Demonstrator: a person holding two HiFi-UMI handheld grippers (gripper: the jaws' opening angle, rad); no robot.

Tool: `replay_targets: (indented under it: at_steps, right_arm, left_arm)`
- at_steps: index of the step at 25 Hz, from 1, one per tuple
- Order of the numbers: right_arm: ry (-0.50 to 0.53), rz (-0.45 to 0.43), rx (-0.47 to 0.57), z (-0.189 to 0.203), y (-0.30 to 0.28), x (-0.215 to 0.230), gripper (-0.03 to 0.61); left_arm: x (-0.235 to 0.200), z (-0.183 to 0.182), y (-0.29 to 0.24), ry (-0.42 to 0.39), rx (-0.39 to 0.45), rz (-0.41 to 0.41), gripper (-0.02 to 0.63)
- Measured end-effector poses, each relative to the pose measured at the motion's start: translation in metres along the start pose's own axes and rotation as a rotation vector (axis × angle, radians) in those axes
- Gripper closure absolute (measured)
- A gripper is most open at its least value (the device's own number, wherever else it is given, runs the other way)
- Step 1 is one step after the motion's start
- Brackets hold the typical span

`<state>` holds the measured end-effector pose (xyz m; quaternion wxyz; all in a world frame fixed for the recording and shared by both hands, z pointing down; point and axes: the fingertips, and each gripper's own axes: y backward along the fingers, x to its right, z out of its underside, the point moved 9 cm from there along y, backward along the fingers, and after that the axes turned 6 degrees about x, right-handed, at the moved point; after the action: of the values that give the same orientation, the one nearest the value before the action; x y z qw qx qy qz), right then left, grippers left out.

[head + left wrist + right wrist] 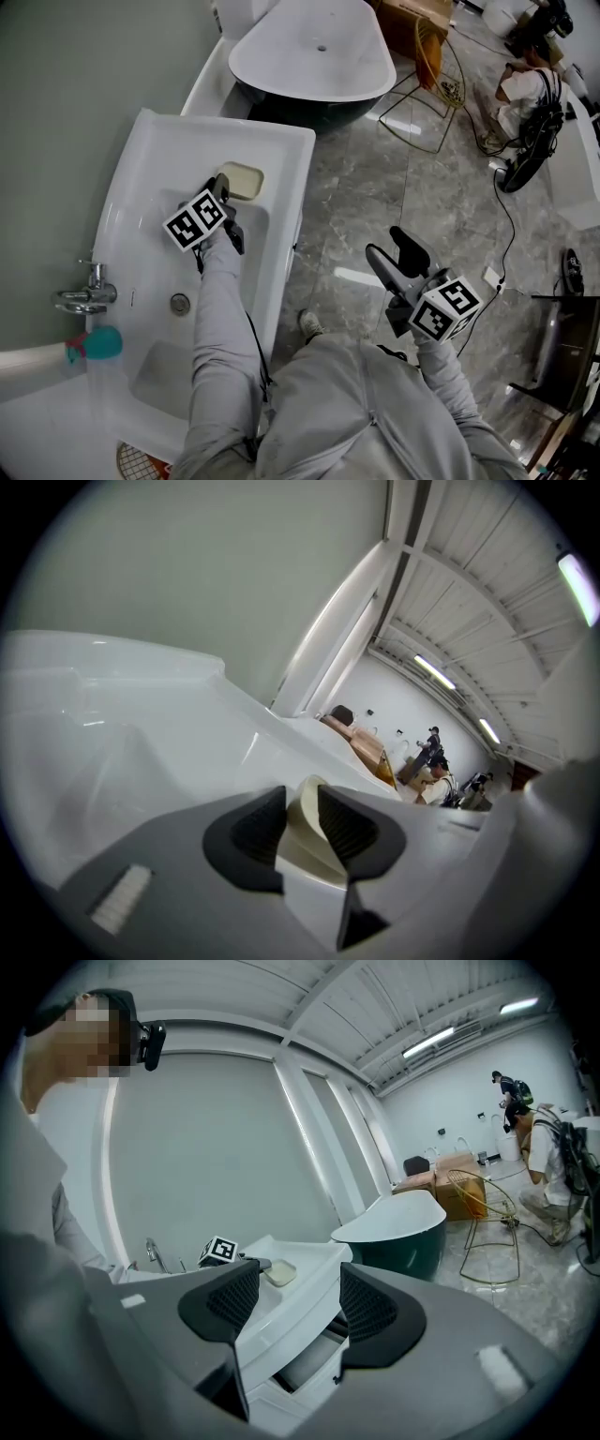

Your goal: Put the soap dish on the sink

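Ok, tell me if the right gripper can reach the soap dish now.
Probably not: the right gripper hangs open beside the sink, and the left gripper is clamped on the soap dish.

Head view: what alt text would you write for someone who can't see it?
Seen from above, a person's left gripper grips a cream soap dish at the far ledge of a white sink. The right gripper hangs open and empty over the grey floor, and a white bathtub stands beyond the sink.
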<state>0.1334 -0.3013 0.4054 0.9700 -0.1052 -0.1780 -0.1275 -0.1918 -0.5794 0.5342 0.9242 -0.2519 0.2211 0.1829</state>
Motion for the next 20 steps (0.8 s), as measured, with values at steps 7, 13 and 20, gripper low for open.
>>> replay_targets:
  at_steps: [7, 13, 20]
  right_arm:
    - [0.002, -0.018, 0.001, -0.002, -0.004, -0.002, 0.307]
    - [0.012, -0.056, 0.011, -0.004, -0.012, -0.006, 0.307]
    - [0.022, -0.082, 0.017, -0.009, -0.015, -0.013, 0.307]
  left_arm:
    - [0.012, -0.006, 0.002, -0.110, 0.014, 0.032, 0.439]
    - [0.016, -0.014, 0.009, -0.150, 0.038, 0.040, 0.436]
    - [0.024, -0.022, 0.024, -0.160, 0.073, 0.062, 0.430]
